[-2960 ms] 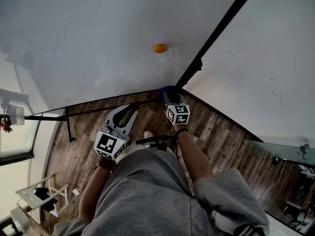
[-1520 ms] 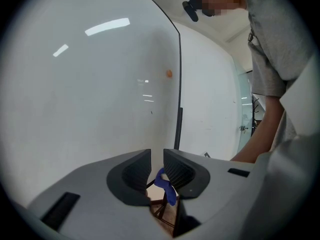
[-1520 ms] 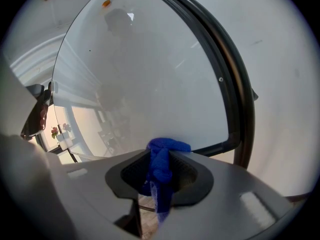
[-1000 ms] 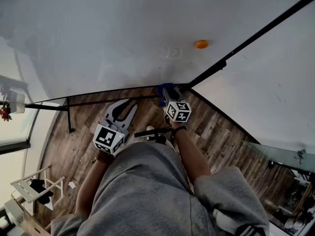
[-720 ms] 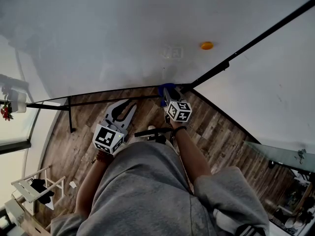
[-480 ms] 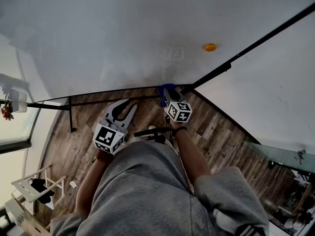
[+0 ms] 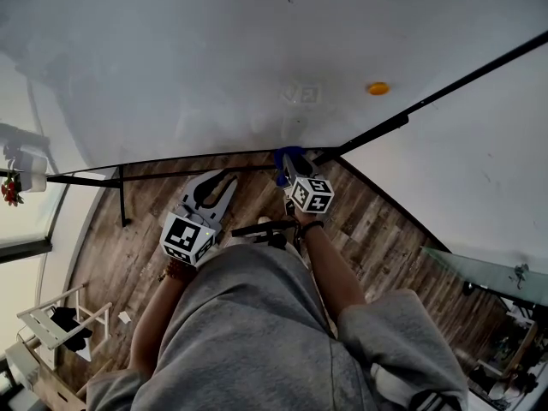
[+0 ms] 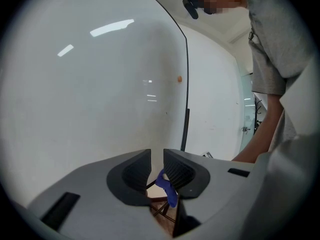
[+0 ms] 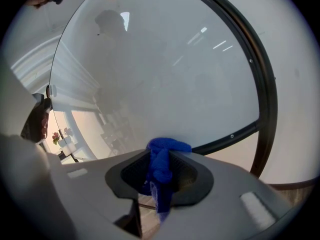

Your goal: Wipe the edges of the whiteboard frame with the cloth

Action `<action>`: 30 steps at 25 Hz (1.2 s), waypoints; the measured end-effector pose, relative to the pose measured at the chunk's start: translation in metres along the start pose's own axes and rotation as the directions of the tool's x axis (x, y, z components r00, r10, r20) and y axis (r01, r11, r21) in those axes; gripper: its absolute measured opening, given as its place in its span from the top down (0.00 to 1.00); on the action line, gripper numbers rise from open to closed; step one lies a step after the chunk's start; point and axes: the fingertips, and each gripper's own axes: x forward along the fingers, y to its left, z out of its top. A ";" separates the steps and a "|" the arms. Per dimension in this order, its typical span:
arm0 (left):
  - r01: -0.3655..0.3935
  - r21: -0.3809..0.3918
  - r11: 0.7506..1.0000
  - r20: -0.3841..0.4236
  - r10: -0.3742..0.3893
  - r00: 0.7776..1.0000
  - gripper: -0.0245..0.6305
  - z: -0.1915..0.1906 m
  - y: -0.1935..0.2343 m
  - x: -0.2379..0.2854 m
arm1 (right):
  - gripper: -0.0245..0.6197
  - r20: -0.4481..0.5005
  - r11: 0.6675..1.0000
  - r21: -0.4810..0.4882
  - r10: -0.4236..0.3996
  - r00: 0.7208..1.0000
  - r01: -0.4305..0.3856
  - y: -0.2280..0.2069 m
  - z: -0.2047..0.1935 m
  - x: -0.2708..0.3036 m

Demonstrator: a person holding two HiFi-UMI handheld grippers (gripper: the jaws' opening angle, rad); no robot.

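Note:
A large whiteboard (image 7: 214,67) fills the head view, edged by a thin black frame (image 7: 197,171). My right gripper (image 7: 289,168) is shut on a bunched blue cloth (image 7: 289,154), which rests against the bottom frame edge just left of the lower right corner. In the right gripper view the cloth (image 9: 162,160) bulges out between the jaws, and the frame (image 9: 265,84) curves past close behind it. My left gripper (image 7: 218,183) hovers shut and empty to the left, below the frame edge. In the left gripper view, the cloth (image 8: 168,186) shows beyond its jaws.
An orange magnet (image 7: 378,88) sticks to the board near its right frame edge (image 7: 445,88). Wooden floor (image 7: 137,255) lies below. A black stand leg (image 7: 122,197) is at the left, a white rack (image 7: 51,324) at the lower left, and a glass table (image 7: 488,272) at the right.
Both grippers have drifted a little leftward along the bottom frame edge, away from the corner. The blue cloth is still held in the right gripper, and the left stays shut.

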 end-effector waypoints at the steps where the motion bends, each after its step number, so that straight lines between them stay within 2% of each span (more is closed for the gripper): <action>1: -0.002 -0.003 1.000 -0.001 0.002 1.000 0.83 -0.001 0.002 -0.001 | 0.78 -0.002 1.000 0.005 0.004 1.000 -0.004 0.002 -0.001 0.001; 4: -0.007 -0.013 1.000 -0.021 0.007 1.000 0.83 -0.006 0.007 -0.005 | 0.78 -0.005 1.000 0.014 0.011 1.000 -0.011 0.007 -0.002 0.003; 9: -0.015 -0.018 1.000 0.003 0.015 1.000 0.83 -0.002 0.017 -0.011 | 0.78 -0.011 0.999 0.031 0.009 1.000 -0.009 0.017 -0.005 0.007; 30: -0.018 -0.028 0.999 0.000 0.018 1.000 0.83 -0.003 0.049 -0.027 | 0.78 -0.032 0.998 0.063 0.027 0.999 -0.025 0.046 -0.016 0.020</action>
